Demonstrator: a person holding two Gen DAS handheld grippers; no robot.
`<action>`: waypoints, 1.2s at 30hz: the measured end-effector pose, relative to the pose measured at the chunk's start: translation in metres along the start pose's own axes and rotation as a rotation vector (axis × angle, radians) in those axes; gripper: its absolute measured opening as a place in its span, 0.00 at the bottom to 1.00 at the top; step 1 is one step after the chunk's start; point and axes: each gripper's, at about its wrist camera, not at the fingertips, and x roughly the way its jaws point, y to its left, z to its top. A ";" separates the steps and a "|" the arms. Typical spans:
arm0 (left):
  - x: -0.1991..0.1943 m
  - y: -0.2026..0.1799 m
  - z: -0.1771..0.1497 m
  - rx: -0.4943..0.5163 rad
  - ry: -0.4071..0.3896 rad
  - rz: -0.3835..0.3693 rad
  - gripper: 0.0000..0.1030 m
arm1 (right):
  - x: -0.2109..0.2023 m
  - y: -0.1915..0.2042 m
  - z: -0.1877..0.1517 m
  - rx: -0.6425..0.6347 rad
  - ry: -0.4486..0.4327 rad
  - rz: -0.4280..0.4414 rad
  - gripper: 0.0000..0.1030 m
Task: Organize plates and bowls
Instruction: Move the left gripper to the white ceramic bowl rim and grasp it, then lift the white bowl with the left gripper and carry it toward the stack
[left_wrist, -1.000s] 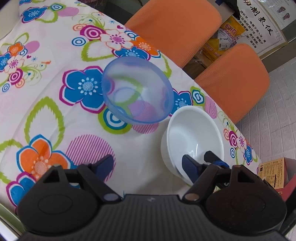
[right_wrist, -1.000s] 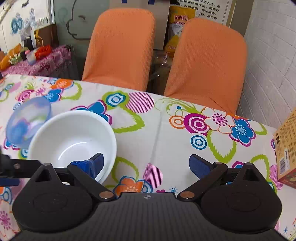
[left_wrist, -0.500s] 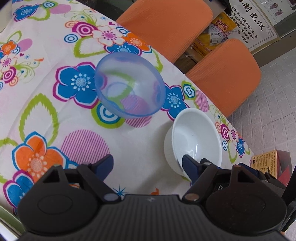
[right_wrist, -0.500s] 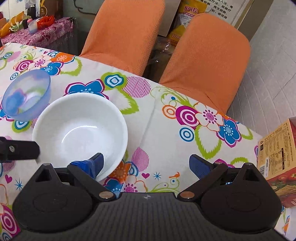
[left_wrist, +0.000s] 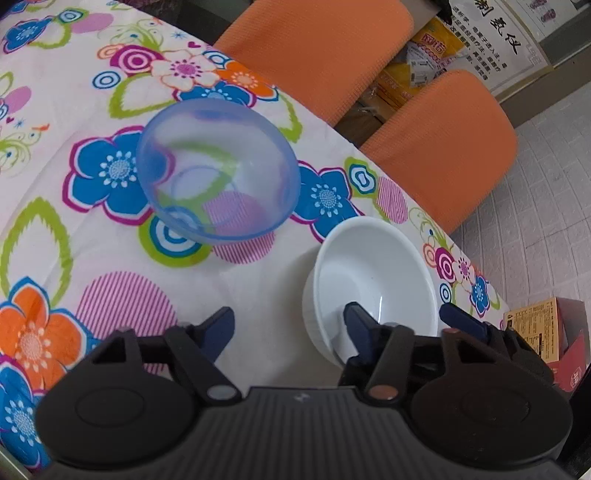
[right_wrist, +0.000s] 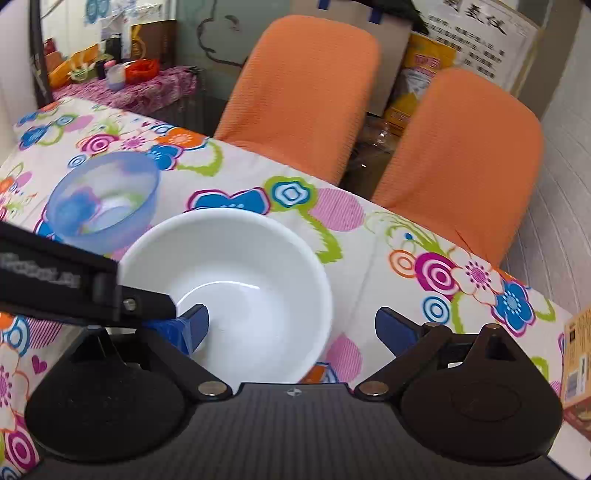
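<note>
White bowl on flowered desk, nearest. Blue bowl just behind, left. Right tool spread wide, left finger inside white bowl. Two orange chairs beyond.

Bright, even indoor light, with strong fisheye bending at the edges.
A soft glare arc sits inside the white bowl; shadows are faint, and the far orange chairs look slightly blurred.

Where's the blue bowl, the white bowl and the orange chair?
blue bowl (left_wrist: 218, 181): left wrist view, inside of its see-through wall.
white bowl (right_wrist: 236, 266): right wrist view, its inside.
orange chair (right_wrist: 306, 92): right wrist view, its backrest.
</note>
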 end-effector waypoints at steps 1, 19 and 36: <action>0.002 -0.002 0.002 0.020 0.002 -0.002 0.43 | -0.001 0.002 0.000 -0.006 -0.009 0.004 0.82; 0.004 -0.008 0.013 0.067 0.026 -0.144 0.32 | -0.004 -0.016 -0.019 0.106 -0.011 0.097 0.81; 0.029 -0.032 0.020 0.183 0.113 -0.113 0.26 | 0.002 -0.020 -0.005 0.248 0.113 0.260 0.82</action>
